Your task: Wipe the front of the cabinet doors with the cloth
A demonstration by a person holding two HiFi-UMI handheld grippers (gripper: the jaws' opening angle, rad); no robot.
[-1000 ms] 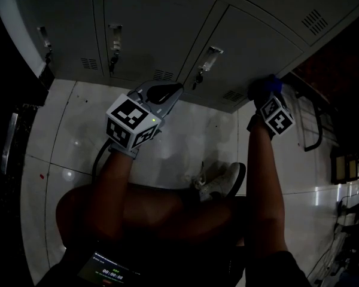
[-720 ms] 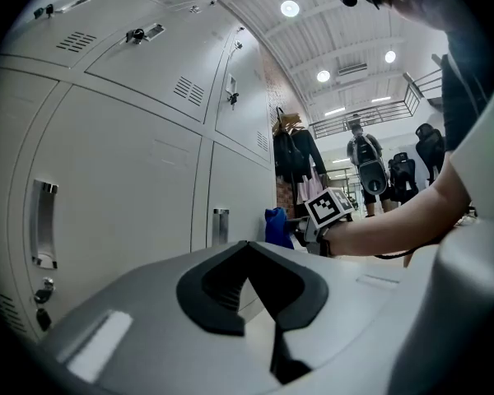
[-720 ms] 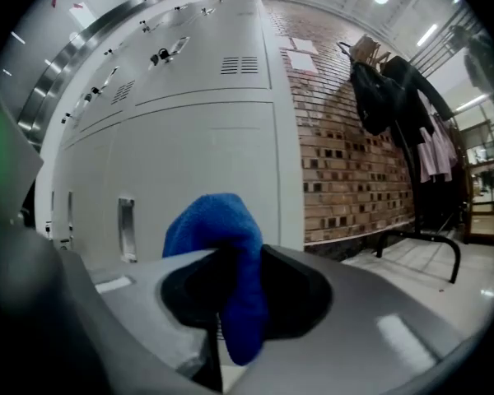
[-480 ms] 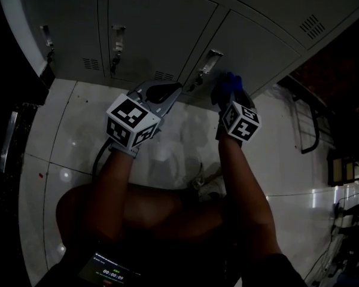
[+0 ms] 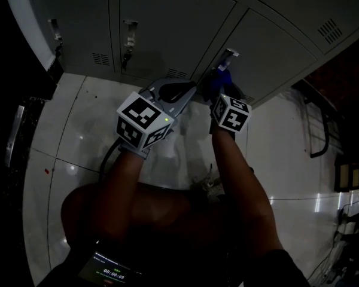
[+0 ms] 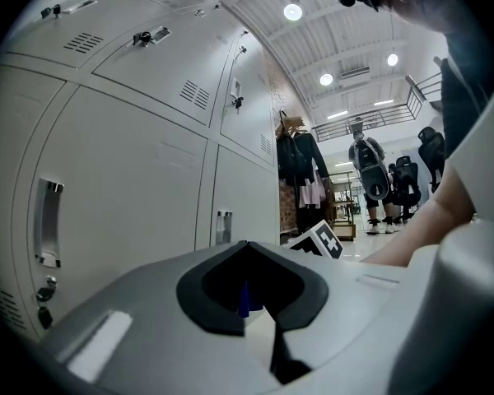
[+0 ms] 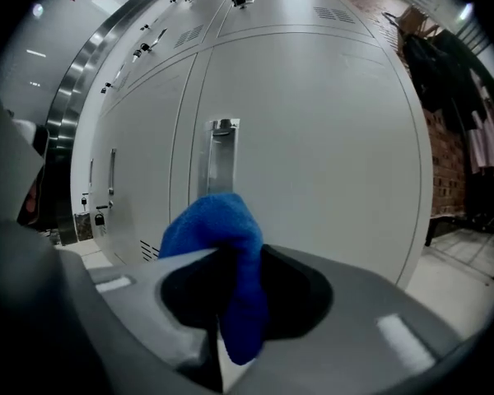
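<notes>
Grey metal cabinet doors [image 5: 161, 28] fill the top of the head view. My right gripper [image 5: 220, 91] is shut on a blue cloth [image 5: 217, 82], which is held against the lower door beside its handle [image 5: 227, 57]. In the right gripper view the cloth [image 7: 214, 225] bunches out between the jaws of the gripper [image 7: 222, 257], right in front of the door [image 7: 313, 138] and its handle [image 7: 222, 159]. My left gripper [image 5: 180, 89] hangs just left of it, shut with nothing held, its tip [image 6: 249, 249] near the doors [image 6: 132, 188].
A glossy white tiled floor [image 5: 84, 136] lies below the lockers. A dark metal railing [image 5: 314, 130] stands at the right. Down the aisle are hanging clothes [image 6: 300, 167] and people [image 6: 366, 167]. The person's legs and a lit screen [image 5: 110, 272] fill the bottom.
My right gripper has swept left along the lower doors with the cloth, from the far right door to beside the handle. The left gripper has hardly moved.
</notes>
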